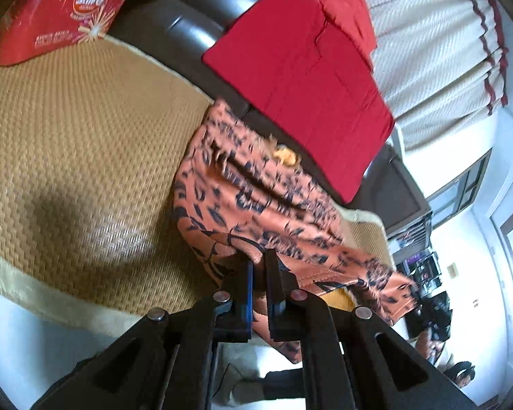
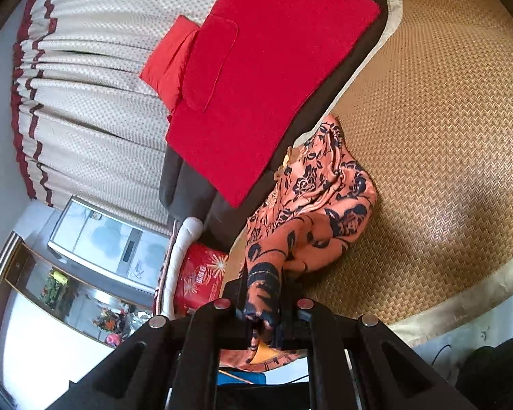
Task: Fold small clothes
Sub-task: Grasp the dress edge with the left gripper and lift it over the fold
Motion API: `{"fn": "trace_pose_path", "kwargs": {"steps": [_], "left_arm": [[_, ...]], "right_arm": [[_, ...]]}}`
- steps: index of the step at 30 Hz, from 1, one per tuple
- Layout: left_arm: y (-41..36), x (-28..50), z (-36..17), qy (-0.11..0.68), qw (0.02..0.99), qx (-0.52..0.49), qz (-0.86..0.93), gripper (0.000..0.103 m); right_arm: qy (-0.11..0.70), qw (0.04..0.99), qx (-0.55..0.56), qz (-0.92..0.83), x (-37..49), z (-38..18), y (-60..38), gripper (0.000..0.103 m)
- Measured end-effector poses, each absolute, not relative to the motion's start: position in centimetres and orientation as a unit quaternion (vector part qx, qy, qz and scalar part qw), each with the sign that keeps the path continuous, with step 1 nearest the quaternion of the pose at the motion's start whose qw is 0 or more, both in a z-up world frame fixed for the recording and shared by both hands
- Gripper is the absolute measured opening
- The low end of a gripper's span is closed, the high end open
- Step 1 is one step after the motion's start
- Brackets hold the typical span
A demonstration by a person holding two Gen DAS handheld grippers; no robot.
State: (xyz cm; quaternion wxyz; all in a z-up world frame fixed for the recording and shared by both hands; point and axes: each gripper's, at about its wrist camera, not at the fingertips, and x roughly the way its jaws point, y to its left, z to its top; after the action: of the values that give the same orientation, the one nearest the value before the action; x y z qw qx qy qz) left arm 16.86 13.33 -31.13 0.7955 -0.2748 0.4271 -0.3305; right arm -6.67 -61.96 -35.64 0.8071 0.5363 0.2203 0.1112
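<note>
An orange garment with a dark floral print (image 1: 256, 201) hangs lifted over the woven rattan mat (image 1: 78, 130). My left gripper (image 1: 259, 266) is shut on one edge of it, cloth pinched between the fingers. The same garment (image 2: 318, 205) shows in the right wrist view, bunched and draped, with a strip of it running into my right gripper (image 2: 265, 287), which is shut on it. A yellow inner lining shows below both grippers.
A folded red cloth (image 1: 301, 78) lies on the dark sofa edge (image 1: 195, 24) beside the mat, and shows in the right wrist view too (image 2: 266, 78). A red snack bag (image 1: 61, 10) sits at the mat's far corner. Cream curtains (image 2: 95, 85) hang behind.
</note>
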Motion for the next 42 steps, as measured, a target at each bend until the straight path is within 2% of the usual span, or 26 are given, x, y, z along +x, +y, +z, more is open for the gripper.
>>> {"fn": "trace_pose_path", "kwargs": {"steps": [3,8,14,18,19,21,23,24,25,26,27,31,32,35,38,39,40,41,42], "left_arm": [[13.9,17.5,-29.7,0.421,0.798,-0.273,-0.335,0.006],[12.9,21.1,-26.9,0.412,0.806,-0.256,-0.339,0.006],[10.4,31.6,-23.6,0.393,0.829,-0.241,-0.317,0.006],[7.6,39.6,-25.2,0.401,0.843,-0.242,-0.265,0.006],[7.1,41.1,-26.0,0.407,0.843,-0.247,-0.252,0.006],[5.9,44.3,-28.7,0.427,0.837,-0.257,-0.225,0.006],[4.6,46.8,-31.5,0.441,0.841,-0.249,-0.19,0.006],[4.4,47.4,-32.3,0.441,0.845,-0.246,-0.177,0.006],[4.4,47.9,-33.3,0.44,0.846,-0.25,-0.168,0.006],[4.7,48.3,-34.1,0.438,0.845,-0.261,-0.159,0.006],[4.9,48.5,-34.5,0.436,0.846,-0.267,-0.152,0.006],[6.1,45.7,-32.6,0.373,0.876,-0.273,-0.137,0.006],[5.5,45.1,-31.4,0.378,0.879,-0.254,-0.141,0.006],[2.8,42.9,-29.0,0.399,0.888,-0.173,-0.152,0.008],[0.4,39.7,-29.2,0.425,0.882,-0.126,-0.16,0.015],[-0.2,39.3,-29.8,0.445,0.874,-0.113,-0.16,0.015],[-1.0,39.0,-30.6,0.467,0.864,-0.097,-0.161,0.015],[-1.7,38.8,-31.4,0.486,0.854,-0.086,-0.168,0.015],[-2.2,38.6,-32.0,0.5,0.844,-0.082,-0.174,0.015]], "right_arm": [[0.222,0.796,0.55,0.119,-5.5,-36.1,-61.5,0.009],[0.205,0.807,0.539,0.123,-1.5,-33.0,-62.5,0.009],[0.174,0.811,0.551,0.093,7.5,-30.1,-67.0,0.009],[0.166,0.794,0.58,0.077,15.8,-31.7,-69.9,0.009],[0.166,0.788,0.588,0.074,17.9,-32.7,-70.4,0.013],[0.173,0.762,0.622,0.054,22.1,-35.9,-71.2,0.015],[0.183,0.731,0.656,0.039,24.8,-39.2,-71.8,0.028],[0.183,0.72,0.669,0.031,25.5,-40.6,-72.1,0.048],[0.178,0.71,0.681,0.021,26.0,-42.0,-72.4,0.079],[0.167,0.707,0.687,0.013,25.9,-43.0,-72.7,0.086],[0.149,0.709,0.689,0.005,25.6,-43.8,-73.0,0.087],[0.096,0.714,0.694,-0.004,24.4,-44.1,-74.8,0.087],[0.089,0.728,0.68,0.005,24.3,-43.1,-74.9,0.087],[0.135,0.798,0.588,0.012,24.9,-38.7,-72.9,0.085],[0.191,0.831,0.52,0.044,25.6,-35.9,-68.8,0.07],[0.213,0.838,0.5,0.049,25.9,-35.6,-67.4,0.061],[0.233,0.842,0.485,0.051,26.2,-35.5,-66.2,0.042],[0.261,0.842,0.469,0.05,26.6,-35.7,-65.0,0.034],[0.293,0.84,0.455,0.046,26.8,-36.1,-63.9,0.033]]}}
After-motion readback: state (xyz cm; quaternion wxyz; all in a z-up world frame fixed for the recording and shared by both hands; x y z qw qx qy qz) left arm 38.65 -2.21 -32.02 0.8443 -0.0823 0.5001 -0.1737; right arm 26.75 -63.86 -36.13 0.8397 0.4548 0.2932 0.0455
